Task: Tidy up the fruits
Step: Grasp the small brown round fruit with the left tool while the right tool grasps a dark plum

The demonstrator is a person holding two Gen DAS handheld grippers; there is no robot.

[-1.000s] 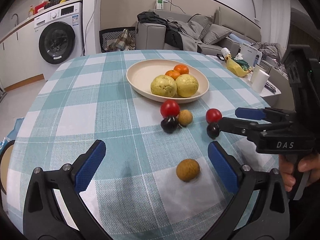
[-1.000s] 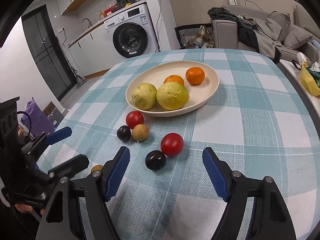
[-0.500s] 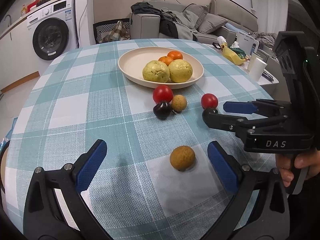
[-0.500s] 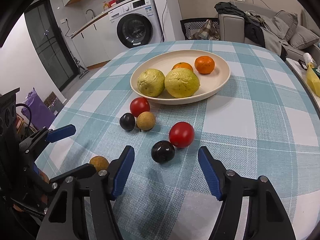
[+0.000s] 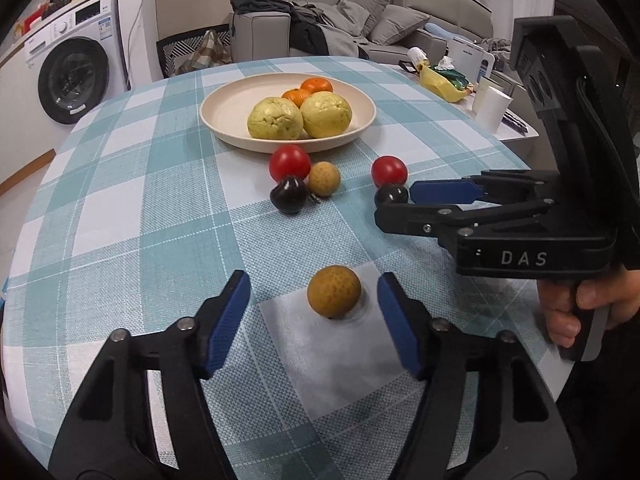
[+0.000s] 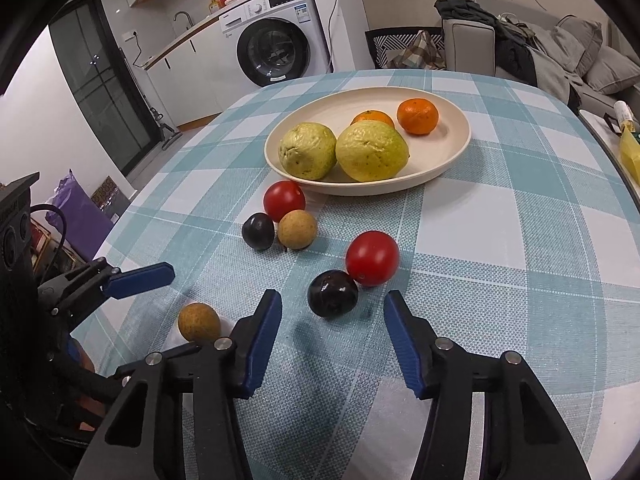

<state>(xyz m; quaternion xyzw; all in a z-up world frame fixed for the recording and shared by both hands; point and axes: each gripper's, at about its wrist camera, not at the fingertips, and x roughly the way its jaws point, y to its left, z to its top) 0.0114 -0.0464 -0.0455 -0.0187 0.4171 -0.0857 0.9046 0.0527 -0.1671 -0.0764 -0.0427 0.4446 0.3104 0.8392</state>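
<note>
Left wrist view: the checked table (image 5: 120, 208) fills the frame, and well ahead of the left gripper (image 5: 314, 308) sits the cream plate (image 5: 224, 128) with two yellow-green guavas (image 5: 274, 118) and two oranges (image 5: 316, 85). Between plate and gripper lie two red tomatoes (image 5: 289, 162) and two dark plums (image 5: 289, 199). The left jaws have just been closing, and the brown longan (image 5: 334, 291) sits between the blue pads, untouched, nearer the right pad. Over on the right gripper (image 6: 332, 320), jaws have also been closing, half wide, a dark plum (image 6: 333, 293) just beyond its tips, not gripped.
</note>
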